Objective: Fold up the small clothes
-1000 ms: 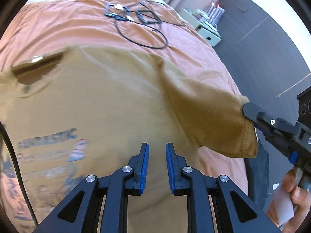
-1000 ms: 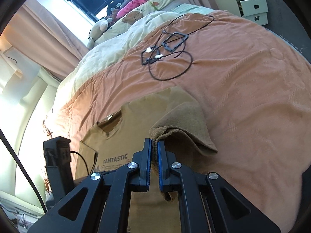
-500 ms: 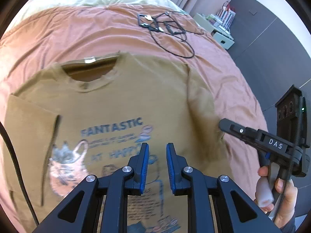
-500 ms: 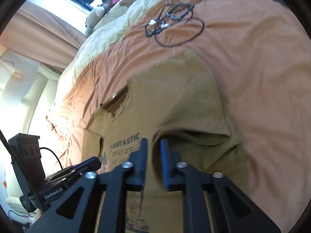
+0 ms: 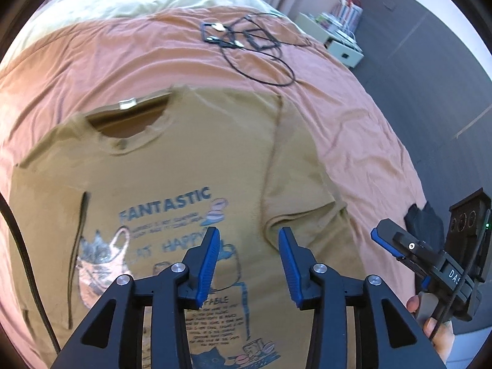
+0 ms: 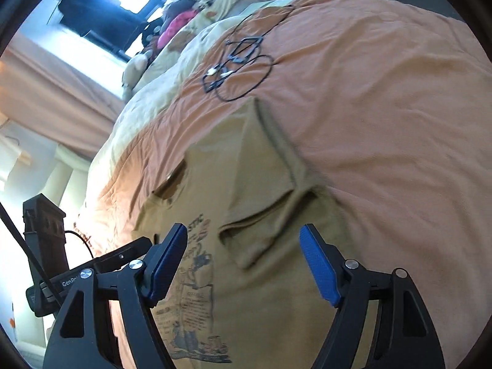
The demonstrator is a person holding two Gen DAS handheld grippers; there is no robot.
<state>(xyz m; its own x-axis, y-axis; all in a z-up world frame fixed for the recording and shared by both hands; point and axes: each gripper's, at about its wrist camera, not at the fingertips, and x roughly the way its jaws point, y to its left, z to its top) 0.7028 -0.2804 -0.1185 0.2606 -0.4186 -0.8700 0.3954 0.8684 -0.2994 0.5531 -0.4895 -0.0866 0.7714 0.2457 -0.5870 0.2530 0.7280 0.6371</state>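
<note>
Now we are holding the left gripper (image 5: 249, 258) and right gripper (image 6: 244, 264) with jaws spread, gripping nothing, above the tan T-shirt (image 5: 190, 160), which is lying print-up on the orange bedspread (image 5: 107, 61), one sleeve (image 6: 270, 184) folded inward.

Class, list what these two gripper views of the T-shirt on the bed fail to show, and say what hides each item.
- T-shirt hem: cut off by the bottom edge, behind the left gripper, in the left wrist view.
- Small print under "FANTASTIC": too blurred and small in both views.
- Neck label: too small to read.
- Sleeve folded in: motion-blurred in the right wrist view, above the right gripper.
</note>
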